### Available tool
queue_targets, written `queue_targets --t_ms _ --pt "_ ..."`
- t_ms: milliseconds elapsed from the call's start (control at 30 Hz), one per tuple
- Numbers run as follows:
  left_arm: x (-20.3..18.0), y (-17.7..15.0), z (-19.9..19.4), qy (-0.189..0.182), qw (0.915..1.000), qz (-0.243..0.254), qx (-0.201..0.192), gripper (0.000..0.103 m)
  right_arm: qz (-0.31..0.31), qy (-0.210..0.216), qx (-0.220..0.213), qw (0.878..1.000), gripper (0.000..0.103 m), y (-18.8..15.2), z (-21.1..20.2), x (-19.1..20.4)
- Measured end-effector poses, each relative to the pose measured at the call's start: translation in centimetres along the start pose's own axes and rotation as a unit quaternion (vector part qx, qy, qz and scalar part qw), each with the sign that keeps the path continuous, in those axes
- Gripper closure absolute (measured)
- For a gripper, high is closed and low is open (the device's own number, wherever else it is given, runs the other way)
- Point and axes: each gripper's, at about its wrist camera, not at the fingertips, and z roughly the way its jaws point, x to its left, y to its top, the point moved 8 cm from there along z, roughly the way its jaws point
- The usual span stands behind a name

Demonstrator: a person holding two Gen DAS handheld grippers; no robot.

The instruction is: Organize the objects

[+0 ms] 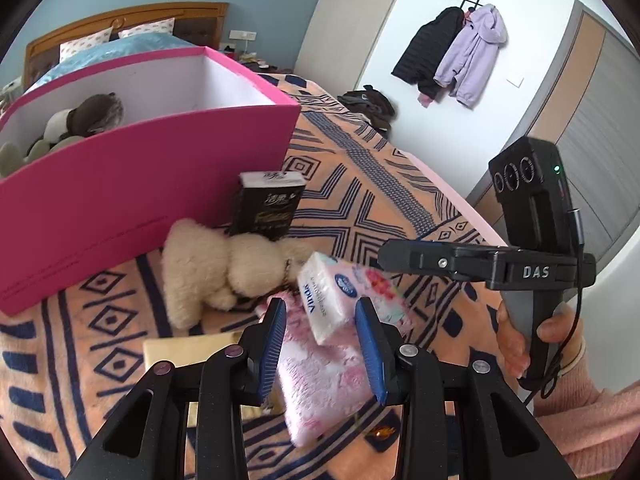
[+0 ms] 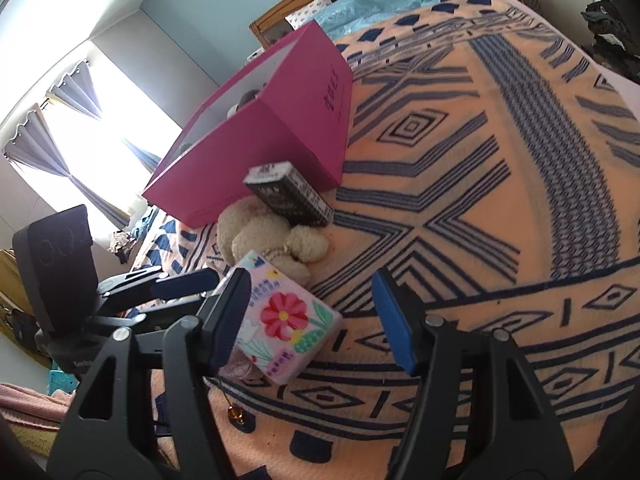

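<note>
1. The left gripper [image 1: 322, 320] sits low at centre of its view, blue-padded fingers [image 1: 274, 344] drawn in narrow around the pink Vinda tissue pack [image 1: 330, 300]. Whether the pads already press on it cannot be told.
2. That pack lies on the patterned bedspread [image 1: 360, 184], tilted, resting partly on a fluffy pink pouch [image 1: 324, 384] that runs down between the fingers toward the bottom of the frame.
3. The key relation: the pack's long axis runs from upper left to lower right, oblique to the finger gap, so the fingers bracket only its near end.
4. The right gripper [image 2: 316, 312] is spread moderately wide and holds nothing. In its view the floral face of the pack sits just inside the left finger [image 2: 228, 316], at lower centre-left.
5. The left hand is clearly nearer; the pick looks like its job.
6. The pink box [image 1: 160, 168] stands open at upper left, already holding soft toys, and is the likely destination.
7. Between pack and box lie a cream plush toy [image 1: 216, 272] and a black packet [image 1: 268, 208] leaning against the box wall, so a lift should clear them.
8. A person's hand [image 1: 516, 344] grips the right handle at the lower right.
</note>
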Motion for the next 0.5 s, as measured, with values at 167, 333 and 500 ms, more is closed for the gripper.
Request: queue_targets --t_ms 167,333,500 --pt "-0.4 -0.5 0.1 -0.001 0.9999 0.011 0.006 0.067 0.012 0.01 0.013 1.0 0.038 -1.2 0.4 -0.2" --pt "-1.2 -0.4 0.6 0.0 0.9997 0.023 0.01 0.067 0.019 0.014 0.021 1.0 0.038 -2.1 0.7 -0.4" --pt "-2.2 -0.2 0.6 -0.003 0.999 0.044 0.009 0.067 0.026 0.026 0.026 0.999 0.044 -2.7 1.0 -0.4"
